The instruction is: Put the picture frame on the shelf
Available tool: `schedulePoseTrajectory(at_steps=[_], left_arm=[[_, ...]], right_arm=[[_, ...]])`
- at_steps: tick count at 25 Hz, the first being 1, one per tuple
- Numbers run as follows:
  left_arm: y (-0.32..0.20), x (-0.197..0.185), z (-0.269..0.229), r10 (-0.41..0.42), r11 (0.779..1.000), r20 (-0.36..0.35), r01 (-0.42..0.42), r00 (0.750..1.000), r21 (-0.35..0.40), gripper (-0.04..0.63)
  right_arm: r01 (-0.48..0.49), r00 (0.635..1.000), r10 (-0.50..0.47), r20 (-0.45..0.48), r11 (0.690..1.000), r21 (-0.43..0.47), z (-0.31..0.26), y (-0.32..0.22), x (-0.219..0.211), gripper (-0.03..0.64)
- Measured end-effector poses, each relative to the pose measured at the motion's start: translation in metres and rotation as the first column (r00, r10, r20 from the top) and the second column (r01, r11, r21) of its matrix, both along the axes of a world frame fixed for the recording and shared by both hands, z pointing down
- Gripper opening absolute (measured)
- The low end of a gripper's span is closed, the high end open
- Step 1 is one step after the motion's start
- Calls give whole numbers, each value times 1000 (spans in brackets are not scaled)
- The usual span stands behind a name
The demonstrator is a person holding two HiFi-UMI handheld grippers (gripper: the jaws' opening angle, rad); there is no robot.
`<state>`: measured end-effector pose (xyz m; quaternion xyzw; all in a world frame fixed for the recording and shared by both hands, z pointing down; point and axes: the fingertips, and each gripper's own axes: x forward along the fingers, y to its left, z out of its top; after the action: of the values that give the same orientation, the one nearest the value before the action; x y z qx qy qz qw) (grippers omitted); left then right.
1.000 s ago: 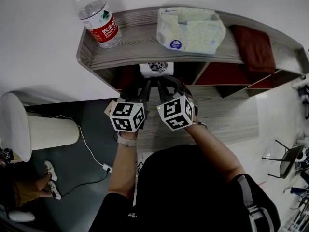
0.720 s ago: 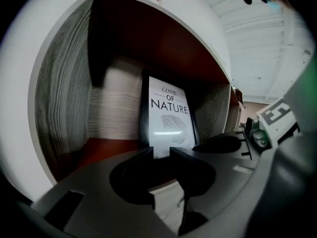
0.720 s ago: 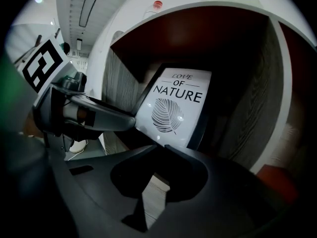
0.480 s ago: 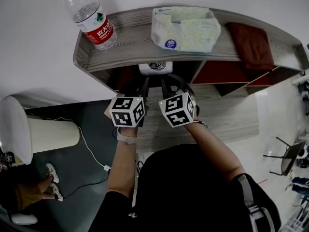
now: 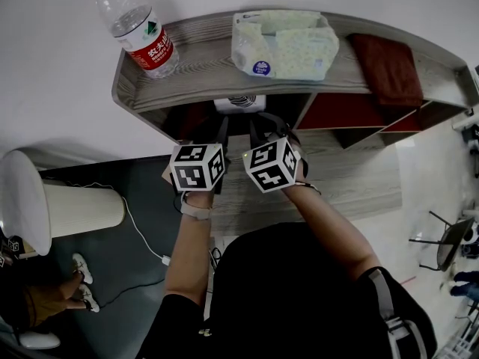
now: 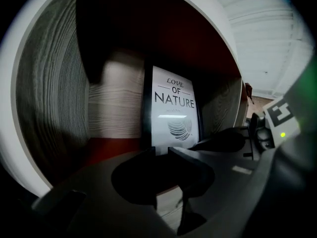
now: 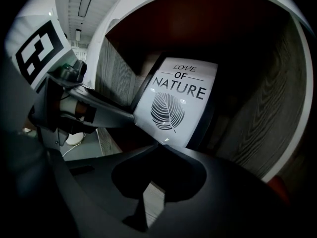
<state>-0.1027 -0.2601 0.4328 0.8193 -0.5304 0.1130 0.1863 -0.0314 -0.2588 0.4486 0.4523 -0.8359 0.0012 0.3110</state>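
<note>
The picture frame (image 5: pixel 241 104), black-edged with a white leaf print reading "LOVE OF NATURE", stands upright inside a dark compartment of the shelf (image 5: pixel 224 73). It shows in the left gripper view (image 6: pixel 172 110) and leans slightly in the right gripper view (image 7: pixel 178 103). My left gripper (image 6: pixel 159 151) sits just before its lower edge, jaws closing with a narrow gap and nothing pressed between them. My right gripper (image 7: pixel 162 145) points at the frame's bottom edge, jaws closing until the tips meet, holding nothing I can see. Both grippers reach side by side into the compartment, left (image 5: pixel 222 128) and right (image 5: pixel 258 129).
On the shelf top stand a water bottle (image 5: pixel 138 28), a tissue pack (image 5: pixel 281 43) and a dark red cloth (image 5: pixel 389 66). A white cylindrical bin (image 5: pixel 67 204) stands on the dark floor at the left, with a cable beside it. Red back panels line the neighbouring compartments.
Both grippers have shifted slightly up toward the shelf opening and drawn closer together. The frame stays standing in the compartment.
</note>
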Motion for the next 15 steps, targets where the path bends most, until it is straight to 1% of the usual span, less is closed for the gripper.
schedulePoseTrajectory(at_steps=[3,6,11,13,14,15], left_arm=[[2,1,1,4,1000,-4,-4,1000,-1,86],[6,2,1,9,1000,-13,-9,1000,7,86],[21,2,-5,19,998,-33,-17,999,56,86],[30,3,-9,40,996,-44,-36,998,84,67],[36,4,-12,51,994,-50,-46,997,101,37],[42,5,-15,61,991,-55,-54,997,119,21]], right_arm=[[7,1000,-7,18,1000,-5,1,2,1,17],[-2,999,2,52,1000,8,-3,5,5,17],[-6,993,2,122,999,33,-13,13,14,15],[1,989,-7,149,999,34,-15,19,16,13],[9,986,-14,164,999,33,-16,22,17,12],[19,983,-24,179,999,33,-18,27,17,11]])
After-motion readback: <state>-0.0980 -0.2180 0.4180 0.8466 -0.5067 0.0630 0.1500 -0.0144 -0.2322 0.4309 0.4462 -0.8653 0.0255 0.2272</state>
